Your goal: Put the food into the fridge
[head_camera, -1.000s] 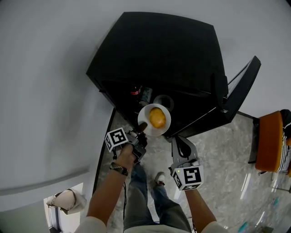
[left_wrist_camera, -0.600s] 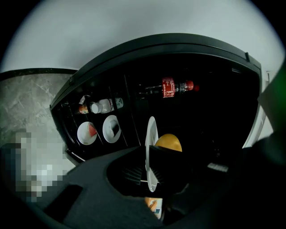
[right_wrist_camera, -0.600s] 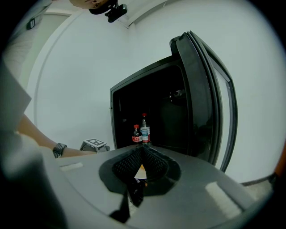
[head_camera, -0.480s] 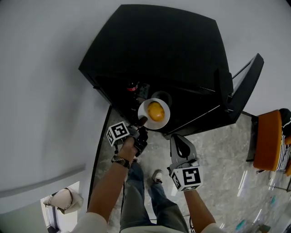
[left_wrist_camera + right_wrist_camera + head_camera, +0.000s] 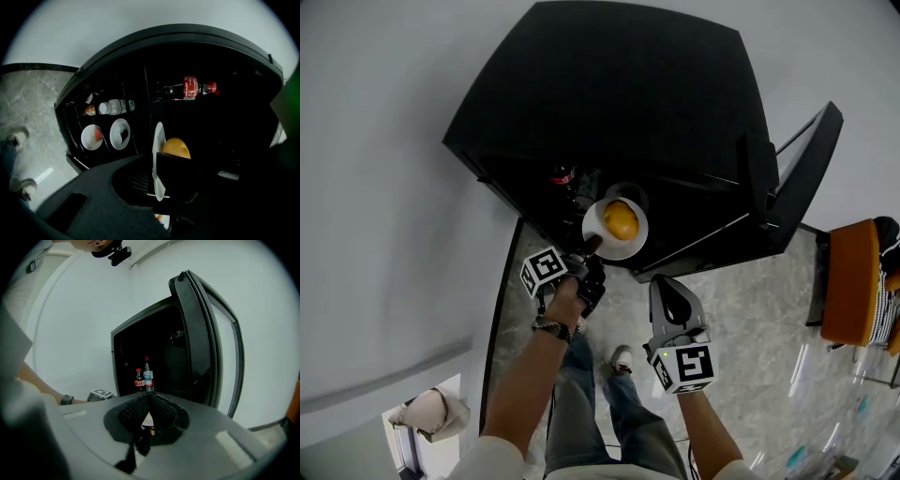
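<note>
Food for this task, an orange (image 5: 621,219), sits on a white plate (image 5: 634,243) held level at the open front of the black fridge (image 5: 609,94). The left gripper (image 5: 592,248) is clamped on the near rim of that plate; its own view shows the plate edge-on between the jaws, with the orange just beyond them. The right gripper (image 5: 668,292) hangs lower and nearer the person, over the marble floor (image 5: 741,309), with its jaws pressed together and nothing between them. Inside the fridge, a cola bottle (image 5: 190,88) with a red cap and a water bottle (image 5: 148,373) stand side by side on an upper shelf, just to the left of the plate in the head view. Farther down are two small plates (image 5: 120,133), each holding a piece of food (too small to name). The fridge door (image 5: 802,178) stands swung wide open at the right.
</note>
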